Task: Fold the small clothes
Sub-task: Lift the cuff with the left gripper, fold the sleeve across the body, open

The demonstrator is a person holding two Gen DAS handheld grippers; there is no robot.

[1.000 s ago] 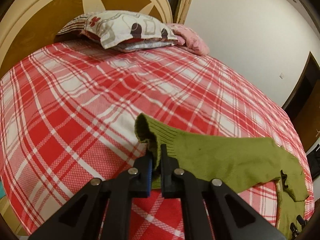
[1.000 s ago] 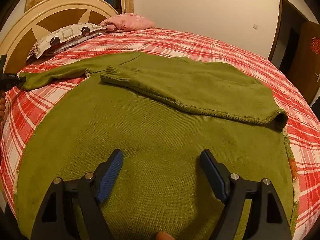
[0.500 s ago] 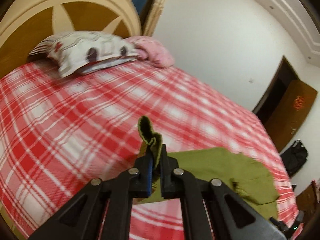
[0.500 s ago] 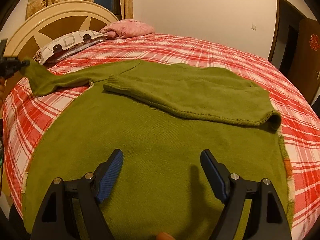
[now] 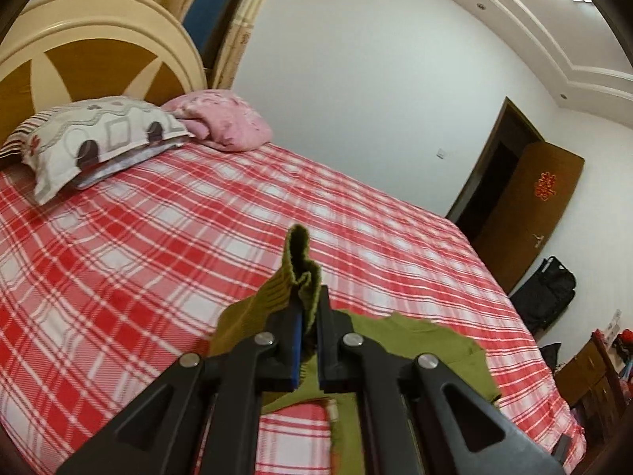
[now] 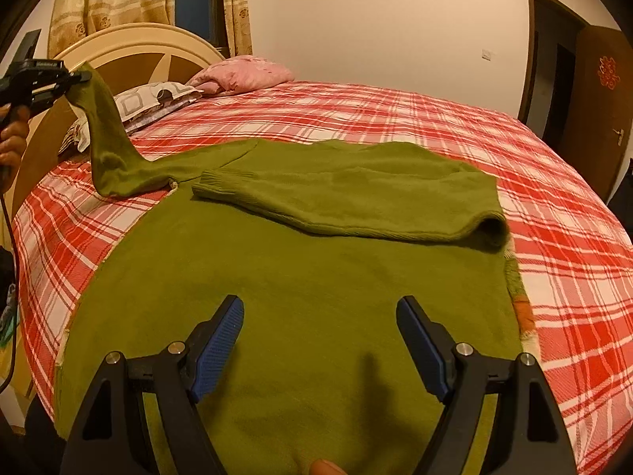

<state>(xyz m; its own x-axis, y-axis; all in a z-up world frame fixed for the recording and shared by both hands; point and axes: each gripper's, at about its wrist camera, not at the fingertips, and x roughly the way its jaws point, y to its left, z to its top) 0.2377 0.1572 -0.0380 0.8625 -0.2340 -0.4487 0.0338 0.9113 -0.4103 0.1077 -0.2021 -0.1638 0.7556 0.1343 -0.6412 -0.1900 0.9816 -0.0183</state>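
An olive green sweater (image 6: 300,277) lies flat on the red plaid bed (image 6: 435,118). Its right sleeve (image 6: 356,202) is folded across the chest. My left gripper (image 5: 307,312) is shut on the cuff of the left sleeve (image 5: 300,265) and holds it lifted high above the bed; in the right wrist view the left gripper (image 6: 81,77) shows at the far left with the sleeve (image 6: 110,138) hanging down from it. My right gripper (image 6: 320,316) is open and empty, hovering over the sweater's lower body.
Pillows (image 5: 99,138) and a pink bundle (image 5: 225,122) lie by the wooden headboard (image 5: 91,63). A brown door (image 5: 526,213) and a black bag (image 5: 546,293) stand past the bed's far side. The bed edge runs along the left in the right wrist view.
My left gripper has lifted the sleeve cuff well up off the bed, so the sleeve now hangs steeply. My right gripper has stayed open over the sweater's body.
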